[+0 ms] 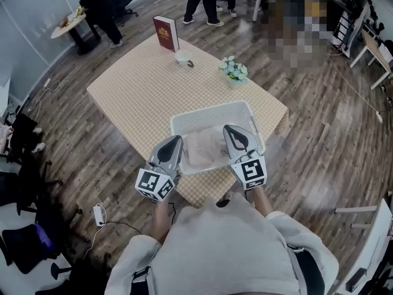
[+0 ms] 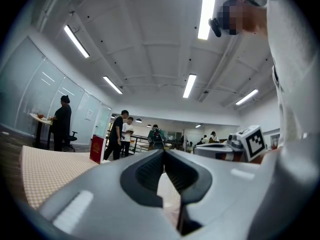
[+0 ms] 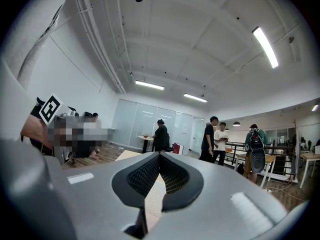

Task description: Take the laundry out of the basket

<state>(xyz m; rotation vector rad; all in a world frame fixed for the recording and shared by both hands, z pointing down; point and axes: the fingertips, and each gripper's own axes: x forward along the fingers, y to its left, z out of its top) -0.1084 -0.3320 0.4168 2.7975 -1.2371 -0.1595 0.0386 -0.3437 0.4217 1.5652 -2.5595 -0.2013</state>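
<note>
The laundry (image 1: 204, 147), a pale, crumpled cloth, lies inside the white basket (image 1: 212, 109), which sits at the near corner of the table (image 1: 141, 91). I cannot make out how many pieces there are. My left claw (image 1: 178, 139) points over the basket's left rim, and my right claw (image 1: 228, 128) reaches in over the right side of the cloth. From the head view I can't tell whether either one touches the fabric. In each gripper view the jaws meet at their tips, so both claws are closed with nothing pinched between them. Only the checked tablecloth shows through the gap lower down. Farther across the table a small pot of flowers (image 1: 234, 70) stands beyond the basket. A white bowl (image 1: 183, 56) is near the far edge, with a red book (image 1: 166, 32) standing upright just behind it. The table stands on a wooden floor (image 1: 319, 134), and several people (image 1: 98, 8) stand at the far side of the room.
</note>
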